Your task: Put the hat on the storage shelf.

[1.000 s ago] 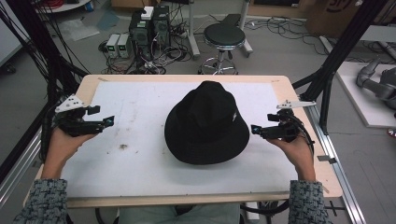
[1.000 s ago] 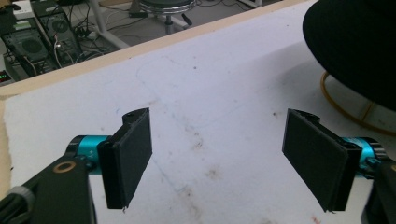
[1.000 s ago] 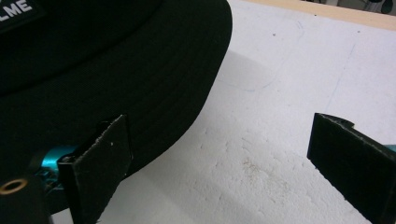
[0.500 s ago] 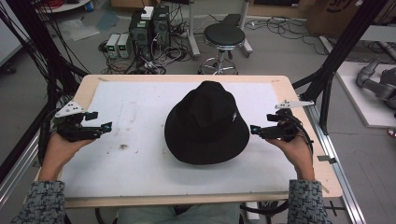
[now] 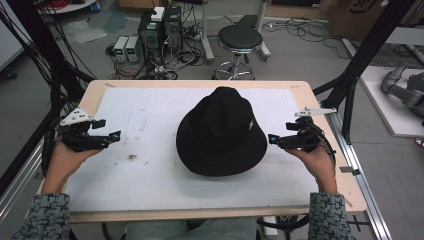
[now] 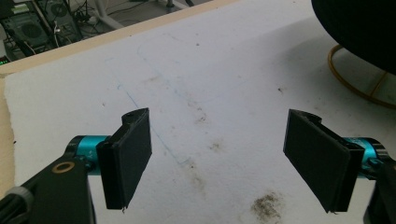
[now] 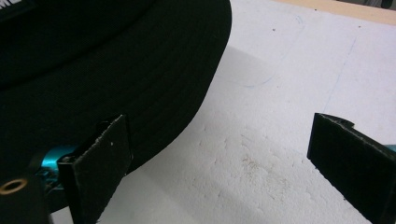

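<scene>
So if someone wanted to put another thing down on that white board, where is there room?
The widest bare patch lies between the left claw and the black hat, though stained. A strip runs along the near edge of the white board, and another behind the hat. It is tight on the right, where the right claw sits just off the brim.

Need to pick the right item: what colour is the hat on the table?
Black all over; the hat shows best in the high view.
</scene>
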Tool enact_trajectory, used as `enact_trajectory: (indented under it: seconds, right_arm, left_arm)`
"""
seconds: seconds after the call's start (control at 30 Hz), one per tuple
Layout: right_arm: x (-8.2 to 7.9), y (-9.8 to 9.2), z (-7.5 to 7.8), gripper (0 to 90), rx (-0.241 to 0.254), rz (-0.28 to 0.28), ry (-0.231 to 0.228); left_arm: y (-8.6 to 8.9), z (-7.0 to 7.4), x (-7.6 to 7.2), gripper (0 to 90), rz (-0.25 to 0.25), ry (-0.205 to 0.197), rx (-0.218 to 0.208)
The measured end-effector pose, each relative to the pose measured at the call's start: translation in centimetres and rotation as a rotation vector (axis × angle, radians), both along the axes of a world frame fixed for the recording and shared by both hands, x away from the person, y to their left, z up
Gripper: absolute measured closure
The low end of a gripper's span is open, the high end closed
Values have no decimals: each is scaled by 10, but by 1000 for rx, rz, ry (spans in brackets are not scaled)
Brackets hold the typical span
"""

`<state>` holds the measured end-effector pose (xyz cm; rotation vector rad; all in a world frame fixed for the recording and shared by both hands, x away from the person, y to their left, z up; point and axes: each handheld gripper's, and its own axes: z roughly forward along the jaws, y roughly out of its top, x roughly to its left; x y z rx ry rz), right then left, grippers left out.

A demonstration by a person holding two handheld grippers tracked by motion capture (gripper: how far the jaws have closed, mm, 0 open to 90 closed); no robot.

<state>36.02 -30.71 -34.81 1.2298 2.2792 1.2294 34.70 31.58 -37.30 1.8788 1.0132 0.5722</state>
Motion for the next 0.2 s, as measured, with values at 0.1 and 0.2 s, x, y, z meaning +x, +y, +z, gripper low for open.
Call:
enact_trajectory:
  seconds: [0.1,0.2]
  right_arm:
    - [1,0,-1,64,-8,0,0]
    - [1,0,-2,64,-8,-4,4]
  left_arm:
    - [0,-4,2,239,5,17,11]
    - [-1,-8,5,238,14,37,23]
